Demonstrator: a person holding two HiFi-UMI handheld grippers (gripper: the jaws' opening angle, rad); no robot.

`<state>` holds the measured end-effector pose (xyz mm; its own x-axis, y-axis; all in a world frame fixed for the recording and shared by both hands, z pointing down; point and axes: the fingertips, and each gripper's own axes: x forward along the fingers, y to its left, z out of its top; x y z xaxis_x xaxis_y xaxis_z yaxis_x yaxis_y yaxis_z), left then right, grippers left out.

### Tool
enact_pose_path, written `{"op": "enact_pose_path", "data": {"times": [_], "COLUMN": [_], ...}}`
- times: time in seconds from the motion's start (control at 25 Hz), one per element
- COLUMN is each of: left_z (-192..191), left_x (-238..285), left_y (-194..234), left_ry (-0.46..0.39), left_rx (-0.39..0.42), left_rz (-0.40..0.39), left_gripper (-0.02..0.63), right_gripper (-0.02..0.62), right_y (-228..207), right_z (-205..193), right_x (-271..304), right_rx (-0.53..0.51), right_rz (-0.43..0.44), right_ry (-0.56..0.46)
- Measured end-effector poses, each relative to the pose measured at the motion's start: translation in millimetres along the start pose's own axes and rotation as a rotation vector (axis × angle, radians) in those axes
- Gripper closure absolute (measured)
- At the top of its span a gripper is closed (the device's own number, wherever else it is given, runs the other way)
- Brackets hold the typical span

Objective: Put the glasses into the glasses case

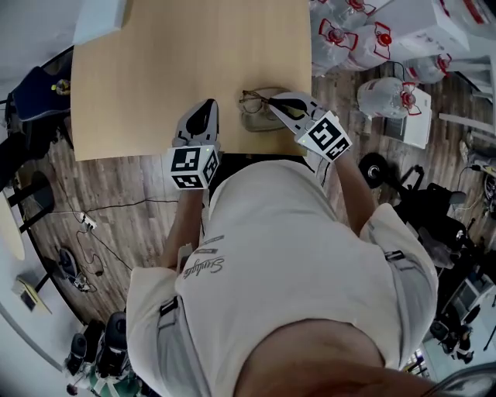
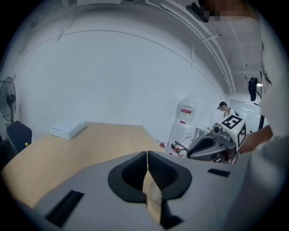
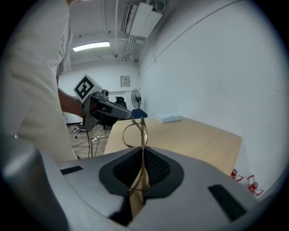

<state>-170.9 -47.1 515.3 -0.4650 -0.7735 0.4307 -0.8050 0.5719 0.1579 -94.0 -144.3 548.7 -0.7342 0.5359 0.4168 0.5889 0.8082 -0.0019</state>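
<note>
1. Overhead, the head view shows the right gripper (image 1: pixel 285 107) holding gold-rimmed glasses (image 1: pixel 251 98) at the tan glasses case (image 1: pixel 257 122) on the wooden table (image 1: pixel 155 70). The left gripper (image 1: pixel 203 116) is nearby.
2. Left gripper view: the jaws meet, with nothing between them.
3. Right gripper view: the jaws are pinched on the glasses' thin frame.

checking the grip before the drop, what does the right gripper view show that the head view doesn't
Only the right gripper view: the right gripper has its jaws closed on the thin wire frame of the glasses, and a standing fan is in the background. Only the head view: the glasses case lying near the table's front edge, and water bottles on the floor. Both: the table, the white box and the left gripper.
</note>
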Motion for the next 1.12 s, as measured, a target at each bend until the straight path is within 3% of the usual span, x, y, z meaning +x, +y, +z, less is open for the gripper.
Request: {"op": "enact_pose_path", "data": {"times": [0.32,0.64,1.12], "left_z": [-3.7,-6.6,-11.0], "left_x": [14.7,29.8,40.5], "left_y": [9.8,14.7,14.6], "left_ry": [0.023,0.048,0.086], "left_rx": [-0.043,-0.078,-0.078], "left_rz": [0.009,0.035,0.024], "left_gripper": [0.591,0.589,0.589], "right_gripper": [0.584,0.584,0.584], "right_y": [4.6,15.3,31.0], "right_z": [-52.2,-98.6,-135.7], "right_x": [23.4,39.4,56.7], "right_rx": [-0.113,-0.233,-0.290], "right_rz": [0.107,0.246,0.383], "right_ry": [0.237,0.393,0.501]}}
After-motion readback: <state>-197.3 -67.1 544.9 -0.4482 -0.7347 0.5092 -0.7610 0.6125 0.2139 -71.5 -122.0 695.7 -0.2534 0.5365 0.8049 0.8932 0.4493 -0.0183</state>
